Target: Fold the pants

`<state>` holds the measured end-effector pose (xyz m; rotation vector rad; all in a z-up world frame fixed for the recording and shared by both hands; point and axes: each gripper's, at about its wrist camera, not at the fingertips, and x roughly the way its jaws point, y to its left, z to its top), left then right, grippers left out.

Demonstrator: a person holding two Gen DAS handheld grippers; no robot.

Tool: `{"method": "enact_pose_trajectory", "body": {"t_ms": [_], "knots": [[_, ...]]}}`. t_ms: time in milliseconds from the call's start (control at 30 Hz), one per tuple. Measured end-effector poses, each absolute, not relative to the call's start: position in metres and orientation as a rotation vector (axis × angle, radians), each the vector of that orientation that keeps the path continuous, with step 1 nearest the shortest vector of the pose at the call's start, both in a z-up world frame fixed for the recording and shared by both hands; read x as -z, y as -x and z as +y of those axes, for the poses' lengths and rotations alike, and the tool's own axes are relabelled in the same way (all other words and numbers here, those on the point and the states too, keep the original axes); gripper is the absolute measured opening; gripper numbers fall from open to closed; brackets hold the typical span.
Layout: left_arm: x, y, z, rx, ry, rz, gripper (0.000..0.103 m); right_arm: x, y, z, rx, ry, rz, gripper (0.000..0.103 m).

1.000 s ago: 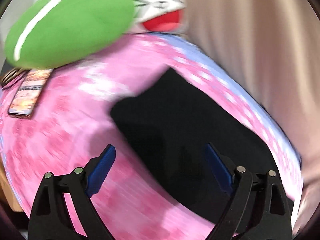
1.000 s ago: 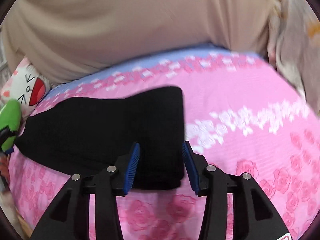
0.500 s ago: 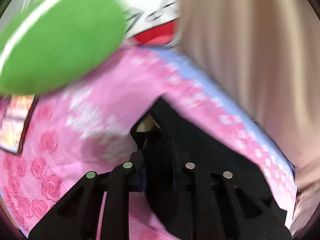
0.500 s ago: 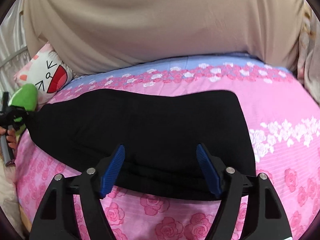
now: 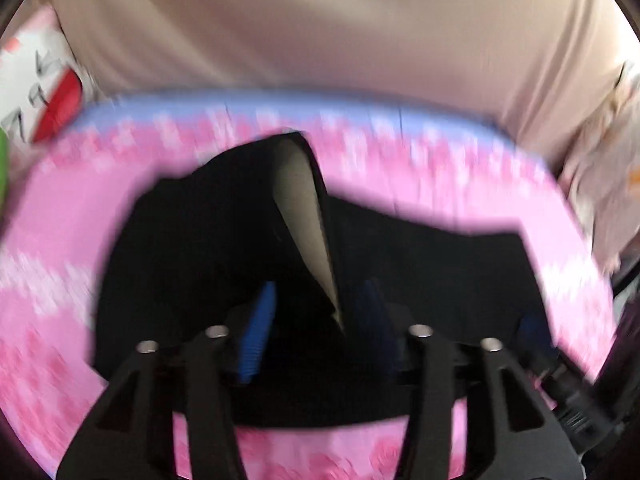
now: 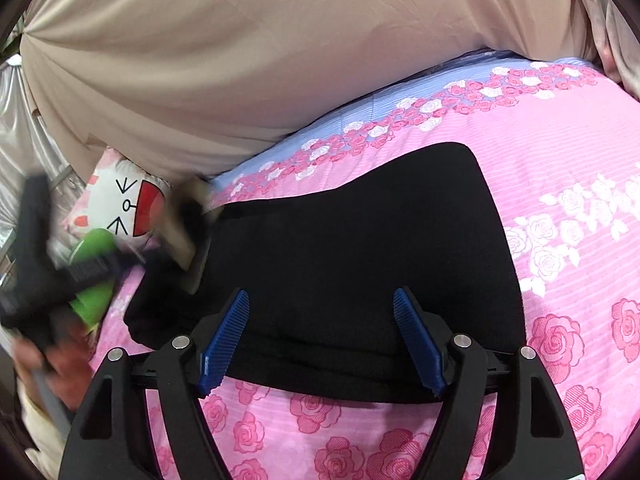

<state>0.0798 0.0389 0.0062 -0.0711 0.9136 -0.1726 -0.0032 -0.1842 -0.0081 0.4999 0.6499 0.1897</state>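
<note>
The black pants lie folded on the pink rose bed cover. One end is lifted up, and its pale inside shows.

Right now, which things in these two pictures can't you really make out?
- Left gripper, left wrist view: motion blur hides whether its pads press the black pants.
- Person's hand, right wrist view: smeared, cut by the left edge.
- Cartoon pillow: partly behind the green cushion.

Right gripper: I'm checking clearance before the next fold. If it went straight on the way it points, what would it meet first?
Most likely the black pants, lying flat on the pink bedsheet ahead of the open right gripper.
</note>
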Motion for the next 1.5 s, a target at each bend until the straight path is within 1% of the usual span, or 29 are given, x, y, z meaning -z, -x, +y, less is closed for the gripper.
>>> {"method": "enact_pose_trajectory", "body": {"t_ms": [67,100,133,167,300,433,600,633,733,800,833,900,967,1133,1200,1267,1300,1367,1400,1433,1467,1500], "knots": [[-0.005,-0.059,0.038,0.15,0.044,0.878,0.069,0.008,0.003,-0.187,-0.203,-0.518,0.648,0.073],[-0.009,-0.051,0.04,0.145,0.029,0.861,0.076,0.008,0.003,-0.188,-0.209,-0.525,0.649,0.073],[-0.017,-0.039,0.048,0.13,0.017,0.833,0.086,0.007,0.002,-0.188,-0.214,-0.529,0.652,0.075],[-0.024,-0.029,0.054,0.115,0.011,0.812,0.088,0.006,0.002,-0.188,-0.219,-0.531,0.652,0.075],[-0.045,-0.006,0.092,-0.035,-0.049,0.737,0.091,-0.014,-0.02,-0.174,-0.345,-0.586,0.684,0.075],[-0.041,-0.005,0.138,-0.158,-0.015,0.752,0.092,-0.029,-0.064,-0.136,-0.531,-0.642,0.733,0.075],[-0.029,0.009,0.181,-0.226,0.033,0.773,0.092,-0.009,-0.127,-0.07,-0.538,-0.555,0.944,0.075],[-0.028,0.011,0.186,-0.233,0.034,0.773,0.092,-0.004,-0.132,-0.062,-0.54,-0.554,0.971,0.073],[-0.025,0.017,0.198,-0.246,0.044,0.774,0.092,-0.011,-0.126,-0.03,-0.49,-0.429,0.953,0.071],[-0.022,0.018,0.205,-0.251,0.061,0.781,0.092,-0.016,-0.119,-0.012,-0.445,-0.336,0.931,0.042],[-0.02,0.016,0.208,-0.251,0.075,0.788,0.092,-0.017,-0.12,-0.006,-0.426,-0.3,0.93,0.018],[-0.017,0.012,0.211,-0.246,0.089,0.799,0.092,-0.022,-0.125,-0.001,-0.462,-0.318,0.936,0.017],[-0.019,0.009,0.208,-0.231,0.099,0.802,0.092,-0.042,-0.123,0.003,-0.493,-0.311,0.9,0.016],[-0.03,0.008,0.195,-0.163,0.136,0.789,0.092,-0.125,-0.078,-0.036,-0.564,-0.351,0.657,0.016],[-0.033,0.007,0.185,-0.141,0.134,0.783,0.093,-0.133,-0.053,-0.071,-0.517,-0.353,0.603,0.016],[-0.032,0.005,0.173,-0.119,0.118,0.787,0.093,-0.12,-0.04,-0.102,-0.424,-0.356,0.608,0.016],[-0.03,0.002,0.165,-0.105,0.11,0.795,0.094,-0.096,-0.034,-0.131,-0.339,-0.384,0.65,0.017],[-0.024,-0.003,0.153,-0.087,0.102,0.816,0.094,-0.055,-0.03,-0.162,-0.238,-0.429,0.73,0.017],[-0.02,-0.006,0.145,-0.075,0.096,0.831,0.094,-0.02,-0.032,-0.181,-0.171,-0.456,0.804,0.018],[-0.017,-0.009,0.139,-0.066,0.094,0.843,0.094,-0.003,-0.032,-0.189,-0.148,-0.474,0.838,0.019],[-0.014,-0.012,0.129,-0.05,0.089,0.857,0.094,0.016,-0.031,-0.2,-0.183,-0.55,0.839,0.019],[-0.014,-0.013,0.122,-0.038,0.083,0.86,0.094,0.018,-0.029,-0.204,-0.211,-0.593,0.821,0.019]]}}
